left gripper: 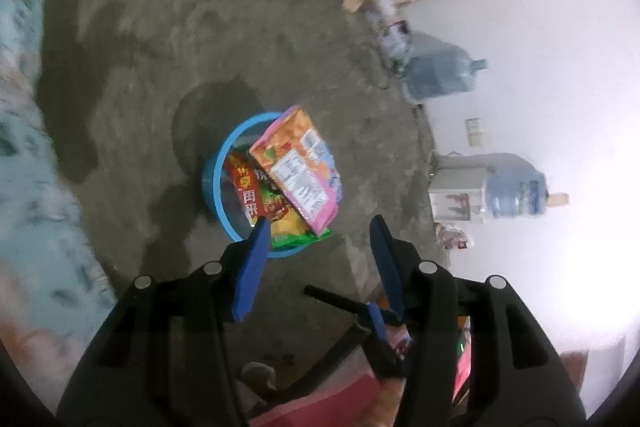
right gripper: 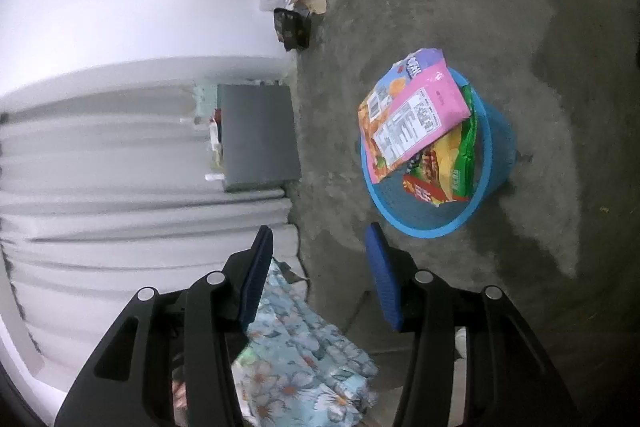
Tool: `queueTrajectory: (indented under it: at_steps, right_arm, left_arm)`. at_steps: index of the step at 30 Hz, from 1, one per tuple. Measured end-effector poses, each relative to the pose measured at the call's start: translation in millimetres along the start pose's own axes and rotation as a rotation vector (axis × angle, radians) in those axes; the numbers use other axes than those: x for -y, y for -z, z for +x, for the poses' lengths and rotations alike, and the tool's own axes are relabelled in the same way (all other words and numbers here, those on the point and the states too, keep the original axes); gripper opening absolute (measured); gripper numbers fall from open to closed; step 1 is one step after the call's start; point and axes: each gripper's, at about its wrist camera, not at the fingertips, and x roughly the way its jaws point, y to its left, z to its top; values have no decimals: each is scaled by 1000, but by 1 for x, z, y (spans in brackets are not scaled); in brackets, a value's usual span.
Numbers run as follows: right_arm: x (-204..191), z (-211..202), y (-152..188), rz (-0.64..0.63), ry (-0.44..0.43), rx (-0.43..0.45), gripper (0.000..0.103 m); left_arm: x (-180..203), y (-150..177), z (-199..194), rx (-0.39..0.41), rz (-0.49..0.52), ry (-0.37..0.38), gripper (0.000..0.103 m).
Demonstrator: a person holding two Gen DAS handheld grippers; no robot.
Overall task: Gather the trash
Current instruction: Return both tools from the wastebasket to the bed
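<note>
In the round blue plastic mesh basket [left gripper: 212, 183] on the grey concrete floor [left gripper: 160, 27], a pink-and-orange snack bag [left gripper: 300, 167] tops red and green wrappers [left gripper: 276, 211]. Left gripper [left gripper: 318, 227] and right gripper [right gripper: 320, 231] hover nearby, fingers released, empty.

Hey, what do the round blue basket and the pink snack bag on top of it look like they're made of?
The round blue basket looks like moulded plastic: a smooth solid rim and a finely meshed wall you can partly see through. The pink snack bag appears to be thin printed plastic film, glossy, with creases and light glints around its nutrition label. Neither can be confirmed by sight alone.
</note>
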Motion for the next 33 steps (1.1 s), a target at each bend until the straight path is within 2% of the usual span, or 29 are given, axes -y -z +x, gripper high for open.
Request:
queueTrajectory:
  at_steps: [4,7,9,12,14,17,19,23,25,26,29,31,32,33]
  right_arm:
    - [-18,2,7,-101,76,2,48]
    - [-36,3,16,-199,156,19,48]
    - [-51,5,25,-296,226,38,48]
    - [-69,12,35,-416,309,60,48]
    - [-77,19,38,-451,333,71,48]
    - [-88,42,31,-491,369,89,48]
    - [-93,73,18,-537,449,110,48]
    - [-83,152,-21,-612,654,137,47]
    - [-66,195,-40,-668,775,136,44]
    - [-51,216,-51,-682,819,118,43]
    - [-10,245,-69,-650,918,81,38]
    - [26,260,-73,-591,964,11,35]
    - [44,267,-71,-558,971,-53,34]
    - [56,272,-69,-533,974,-100,28]
  left_arm:
    - [4,20,-75,72,90,25,56]
    - [-1,39,-143,157,189,9,60]
    - [-10,57,-193,244,263,-14,66]
    - [-33,91,-268,403,356,-101,73]
    - [-53,111,-304,474,375,-152,75]
    - [-82,131,-347,543,357,-196,78]
    - [-104,147,-375,603,333,-240,79]
    - [-138,170,-410,687,266,-306,79]
    - [-153,174,-422,709,218,-326,79]
    - [-159,177,-425,717,197,-336,79]
    - [-179,180,-440,716,133,-388,79]
    - [-189,176,-443,713,109,-421,79]
    - [-194,174,-445,712,95,-437,79]
    - [-198,172,-446,714,88,-446,79]
